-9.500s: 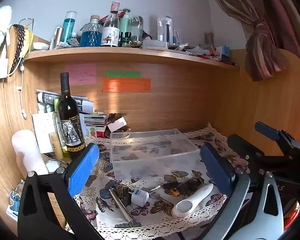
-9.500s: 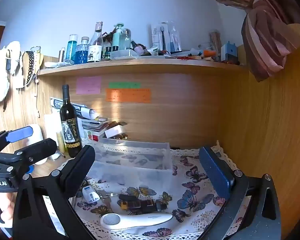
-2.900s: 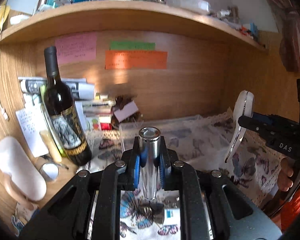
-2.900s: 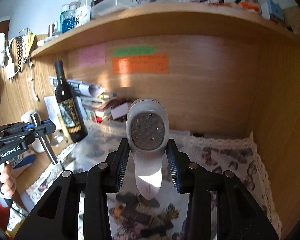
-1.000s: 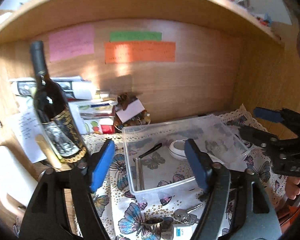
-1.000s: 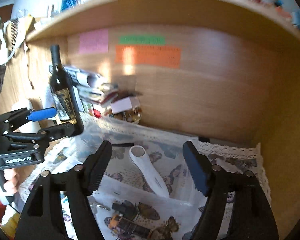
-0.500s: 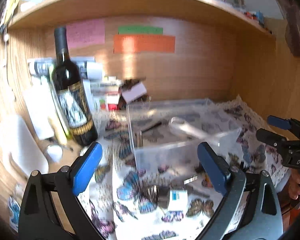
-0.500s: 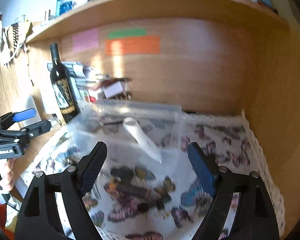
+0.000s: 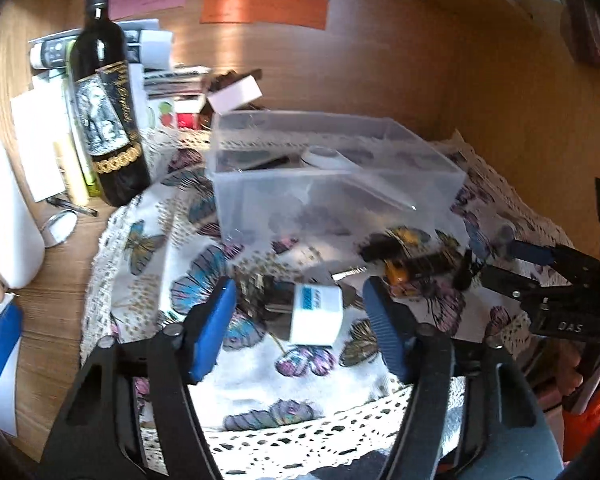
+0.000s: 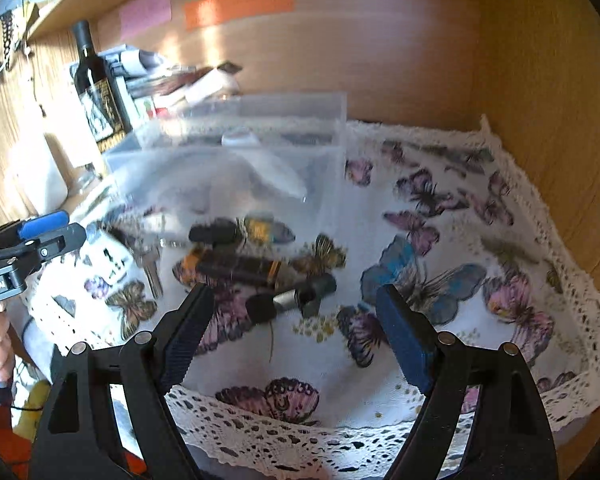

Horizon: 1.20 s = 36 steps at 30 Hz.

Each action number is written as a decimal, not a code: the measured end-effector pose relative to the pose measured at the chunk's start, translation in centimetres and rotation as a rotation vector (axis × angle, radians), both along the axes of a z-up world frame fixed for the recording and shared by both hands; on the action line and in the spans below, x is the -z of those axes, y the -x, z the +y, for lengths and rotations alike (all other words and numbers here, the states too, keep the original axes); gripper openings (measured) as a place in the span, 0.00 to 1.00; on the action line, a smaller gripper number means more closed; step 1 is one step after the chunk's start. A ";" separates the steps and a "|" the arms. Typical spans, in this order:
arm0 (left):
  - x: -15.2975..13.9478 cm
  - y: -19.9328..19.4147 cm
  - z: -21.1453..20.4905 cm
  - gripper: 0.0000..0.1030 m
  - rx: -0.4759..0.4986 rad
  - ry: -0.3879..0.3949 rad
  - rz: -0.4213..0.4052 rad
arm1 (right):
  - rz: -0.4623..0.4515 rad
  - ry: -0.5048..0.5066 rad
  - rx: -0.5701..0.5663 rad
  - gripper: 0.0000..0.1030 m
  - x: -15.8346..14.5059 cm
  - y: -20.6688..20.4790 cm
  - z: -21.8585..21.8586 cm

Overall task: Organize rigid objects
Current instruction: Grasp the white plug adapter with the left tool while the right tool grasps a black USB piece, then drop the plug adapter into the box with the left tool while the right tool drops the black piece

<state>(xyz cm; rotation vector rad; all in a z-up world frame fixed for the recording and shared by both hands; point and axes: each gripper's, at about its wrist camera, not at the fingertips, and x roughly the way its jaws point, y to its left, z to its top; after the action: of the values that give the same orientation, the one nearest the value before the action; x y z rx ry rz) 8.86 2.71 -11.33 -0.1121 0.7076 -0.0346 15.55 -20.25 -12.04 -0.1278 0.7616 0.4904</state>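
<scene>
Left wrist: I'm bringing the left gripper, wide open and empty, down around the white adapter, which is lying just in front of the bin. I should centre it before squeezing.

Right wrist: I'm holding the right gripper spread and empty over the black tool, near the bin's front; I'd grab it across the shaft.

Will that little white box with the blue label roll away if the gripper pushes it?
Probably not: the white box looks blocky with flat sides, so it should slide on the butterfly cloth. It looks small and likely light, so it may tip.
</scene>
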 end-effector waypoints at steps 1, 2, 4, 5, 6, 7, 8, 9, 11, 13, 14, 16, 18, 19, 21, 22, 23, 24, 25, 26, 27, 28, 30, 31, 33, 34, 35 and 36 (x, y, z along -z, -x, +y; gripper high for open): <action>0.2 -0.1 -0.3 0.57 0.008 -0.003 0.007 | 0.009 0.005 -0.004 0.79 0.2 -0.2 0.1; 0.5 -0.2 -0.4 0.54 0.016 -0.006 0.015 | 0.018 0.010 -0.009 0.79 0.4 -0.4 0.2; 0.8 -0.6 -0.7 0.51 0.020 -0.015 0.029 | 0.031 0.015 -0.022 0.79 0.7 -0.8 0.4; 0.9 -0.8 -0.8 0.49 0.022 -0.018 0.033 | 0.036 0.018 -0.029 0.79 0.8 -1.1 0.6; 1.0 -1.0 -0.9 0.47 0.023 -0.018 0.037 | 0.042 0.020 -0.038 0.79 0.9 -1.3 0.7; 1.1 -1.3 -0.9 0.47 0.025 -0.019 0.041 | 0.047 0.020 -0.045 0.79 1.0 -1.5 0.8; 1.2 -1.4 -1.0 0.46 0.027 -0.019 0.043 | 0.053 0.021 -0.053 0.79 1.1 -1.7 0.9; 1.3 -1.6 -1.1 0.45 0.029 -0.018 0.047 | 0.061 0.023 -0.059 0.79 1.4 -1.9 1.0; 1.6 -1.9 -1.4 0.43 0.042 -0.010 0.059 | 0.075 0.020 -0.068 0.77 1.7 -2.2 1.1; 1.9 -2.2 -1.7 0.39 0.044 -0.016 0.069 | 0.092 0.012 -0.068 0.75 2.0 -2.5 1.3; 2.0 -2.2 -1.8 0.35 0.037 -0.029 0.065 | 0.097 0.010 -0.065 0.67 2.2 -2.6 1.3; 2.0 -2.4 -1.8 0.27 0.037 -0.033 0.068 | 0.100 0.011 -0.056 0.56 2.4 -2.9 1.2; 2.0 -2.3 -1.5 0.27 0.038 -0.022 0.067 | 0.097 -0.007 -0.053 0.55 2.3 -2.9 1.0; 2.0 -2.3 -1.5 0.27 0.038 -0.027 0.066 | 0.096 -0.015 -0.053 0.54 2.2 -2.8 0.9; 1.8 -2.1 -1.4 0.27 0.036 -0.033 0.060 | 0.088 -0.024 -0.049 0.54 2.1 -2.6 0.7; 1.7 -2.0 -1.4 0.27 0.038 -0.031 0.055 | 0.082 -0.026 -0.044 0.53 2.0 -2.5 0.6; 1.5 -1.9 -1.3 0.27 0.038 -0.026 0.051 | 0.077 -0.028 -0.041 0.53 1.8 -2.4 0.5; 1.2 -1.8 -1.2 0.27 0.040 -0.017 0.043 | 0.071 -0.031 -0.037 0.53 1.6 -2.4 0.4; 0.9 -1.7 -1.2 0.27 0.038 -0.015 0.037 | 0.063 -0.033 -0.032 0.53 1.4 -2.2 0.3; 0.5 -1.6 -1.2 0.27 0.031 -0.018 0.024 | 0.055 -0.034 -0.028 0.53 1.1 -2.2 0.2; 0.2 -1.5 -1.2 0.27 0.027 -0.022 0.014 | 0.039 -0.035 -0.024 0.53 0.7 -2.0 0.2; -0.3 -1.3 -1.2 0.27 0.023 -0.029 -0.002 | 0.025 -0.035 -0.021 0.53 0.3 -1.9 0.2; -1.2 -1.2 -1.1 0.27 0.020 -0.031 -0.029 | -0.011 -0.037 -0.018 0.53 -0.7 -1.6 0.1; -1.7 -1.1 -1.1 0.27 0.018 -0.032 -0.041 | -0.025 -0.039 -0.017 0.53 -1.1 -1.5 0.1; -2.6 -1.1 -0.9 0.27 0.009 -0.034 -0.067 | -0.059 -0.044 -0.016 0.53 -2.2 -1.4 0.1; -2.9 -1.1 -0.8 0.27 0.007 -0.033 -0.079 | -0.071 -0.048 -0.016 0.53 -2.6 -1.4 0.2; -3.3 -1.1 -0.7 0.27 0.004 -0.031 -0.088 | -0.086 -0.056 -0.016 0.53 -3.1 -1.4 0.2; -3.7 -1.3 -0.5 0.27 0.000 -0.029 -0.100 | -0.096 -0.062 -0.017 0.53 -3.4 -1.5 0.4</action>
<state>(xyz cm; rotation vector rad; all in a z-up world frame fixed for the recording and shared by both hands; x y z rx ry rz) 10.11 2.19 -7.58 -0.0816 0.6080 -0.0297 17.02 -19.89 -8.65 -0.0993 0.6510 0.5195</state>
